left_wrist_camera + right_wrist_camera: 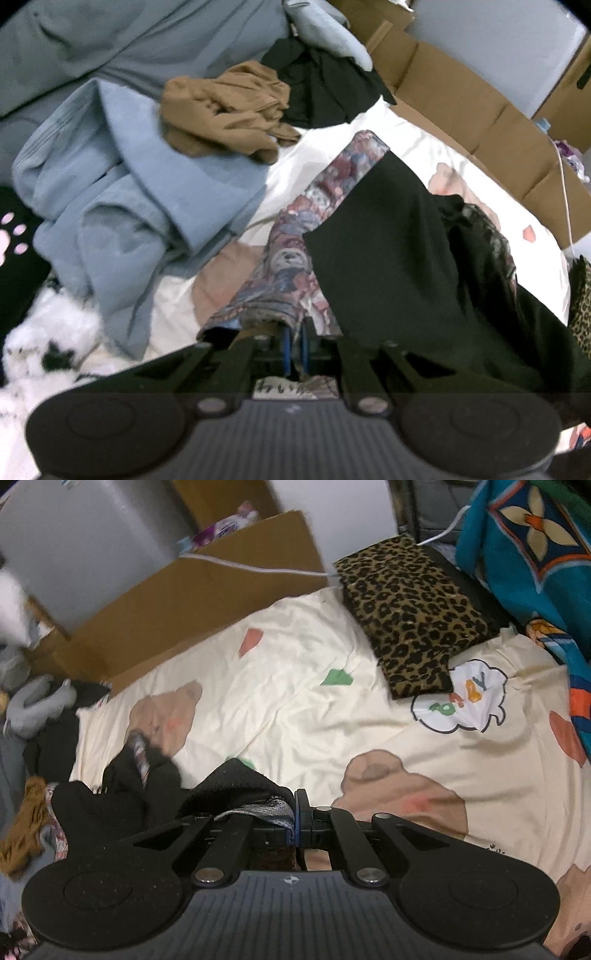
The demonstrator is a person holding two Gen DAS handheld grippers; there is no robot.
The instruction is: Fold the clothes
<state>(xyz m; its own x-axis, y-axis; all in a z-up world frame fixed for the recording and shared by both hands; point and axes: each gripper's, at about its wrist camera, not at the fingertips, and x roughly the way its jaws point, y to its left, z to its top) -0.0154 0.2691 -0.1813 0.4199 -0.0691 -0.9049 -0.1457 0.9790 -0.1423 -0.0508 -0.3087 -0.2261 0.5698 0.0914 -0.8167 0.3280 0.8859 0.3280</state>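
Pinching black garment (388,258) hem in both left tongs (294,345) and right tongs (296,821); risk: thin bite slipping, patterned lining bunching.

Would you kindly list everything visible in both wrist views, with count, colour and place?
black garment with patterned lining: one, black with red-blue print, held over the sheet by both grippers
sheet: one, cream with bear and shape prints, covering the bed
leopard-print cloth: one, brown and black, folded at the sheet's far right
blue garments: a heap, light blue, left of the sheet
tan garment: one, brown, crumpled on the blue heap
black cloth: one, beside the tan garment
cardboard box: brown, along the sheet's far edge
teal blanket: one, patterned, far right
white cable: one, over the box
left gripper: shut on the lining
right gripper: shut on the garment's edge
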